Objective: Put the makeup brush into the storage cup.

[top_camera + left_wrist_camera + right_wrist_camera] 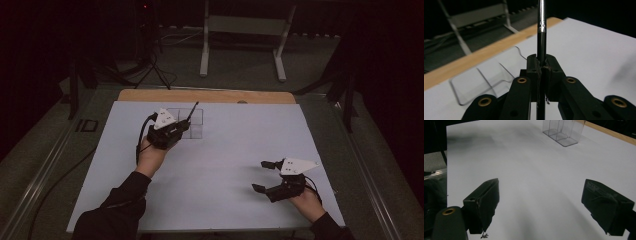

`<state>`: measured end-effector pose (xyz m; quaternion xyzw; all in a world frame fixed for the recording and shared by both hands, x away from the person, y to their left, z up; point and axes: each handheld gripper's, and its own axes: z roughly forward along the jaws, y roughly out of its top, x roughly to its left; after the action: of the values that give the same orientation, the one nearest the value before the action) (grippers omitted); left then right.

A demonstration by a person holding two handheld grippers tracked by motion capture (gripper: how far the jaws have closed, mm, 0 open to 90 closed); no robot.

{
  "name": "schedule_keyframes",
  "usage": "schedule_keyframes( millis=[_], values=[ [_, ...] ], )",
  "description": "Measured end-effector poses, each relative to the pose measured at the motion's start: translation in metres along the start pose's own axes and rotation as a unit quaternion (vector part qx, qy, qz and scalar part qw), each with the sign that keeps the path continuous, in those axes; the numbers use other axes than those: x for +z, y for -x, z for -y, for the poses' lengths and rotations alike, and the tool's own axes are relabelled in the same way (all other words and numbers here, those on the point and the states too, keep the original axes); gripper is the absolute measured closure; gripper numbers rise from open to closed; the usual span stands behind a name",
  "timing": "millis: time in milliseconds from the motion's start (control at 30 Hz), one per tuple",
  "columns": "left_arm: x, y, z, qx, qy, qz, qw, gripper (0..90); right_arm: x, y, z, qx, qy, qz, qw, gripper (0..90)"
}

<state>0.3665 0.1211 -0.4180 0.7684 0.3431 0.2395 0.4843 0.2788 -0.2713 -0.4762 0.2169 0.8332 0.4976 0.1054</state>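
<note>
My left gripper point(181, 126) is shut on a thin black pen or brush point(541, 40) with a silver band; the rod sticks up past the pinched pads point(535, 68) and points toward the table's far edge. Just beyond it stands a clear plastic organiser point(192, 122) with several square compartments, which looks empty; the same organiser point(486, 80) lies below and left of the rod. My right gripper point(263, 176) hovers low over the white sheet at the near right, jaws wide apart with nothing between the pads point(486, 200). The organiser point(562, 131) shows far ahead of it.
A white sheet point(225, 165) covers most of the wooden table point(210, 95). Beyond the far edge stands a metal frame point(242, 40) on a dark floor, with a tripod and cables point(150, 65) at the back left.
</note>
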Motion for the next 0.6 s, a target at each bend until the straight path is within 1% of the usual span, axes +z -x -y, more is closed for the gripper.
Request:
schedule_keyframes(
  millis=[67,133,200,267,300,433,467,500,600],
  values=[
    [0.000,-0.002,-0.001,-0.008,0.013,-0.007,0.9999,84.7,0.000,0.000,0.000,0.000,0.001,-0.001,1.0000,14.8],
    [0.001,-0.004,-0.002,-0.021,0.024,-0.006,0.9995,84.7,0.000,0.000,0.001,0.002,0.000,-0.001,1.0000,14.8],
    [0.003,-0.005,-0.004,-0.022,0.030,-0.013,0.9992,84.7,0.000,0.001,0.002,0.005,0.000,-0.004,1.0000,14.8],
    [0.005,-0.006,-0.005,-0.027,0.037,-0.015,0.9988,84.6,0.000,0.001,0.002,0.003,-0.001,-0.004,1.0000,14.8],
    [0.006,-0.006,-0.006,-0.026,0.039,-0.017,0.9988,84.7,0.000,0.000,0.003,0.004,-0.001,-0.006,1.0000,14.8],
    [0.010,-0.007,-0.007,-0.031,0.060,-0.017,0.9975,84.7,0.000,0.000,0.002,0.006,0.003,-0.012,0.9999,14.8],
    [0.010,-0.007,-0.007,-0.031,0.060,-0.017,0.9975,84.7,0.000,0.000,0.002,0.006,0.003,-0.012,0.9999,14.8],
    [0.012,-0.007,-0.008,-0.031,0.070,-0.017,0.9970,84.7,0.000,0.001,0.002,0.007,0.003,-0.012,0.9999,14.8],
    [0.016,-0.008,-0.009,-0.033,0.081,-0.016,0.9960,84.7,0.001,0.000,0.003,0.007,0.000,-0.015,0.9999,14.8]
  ],
)
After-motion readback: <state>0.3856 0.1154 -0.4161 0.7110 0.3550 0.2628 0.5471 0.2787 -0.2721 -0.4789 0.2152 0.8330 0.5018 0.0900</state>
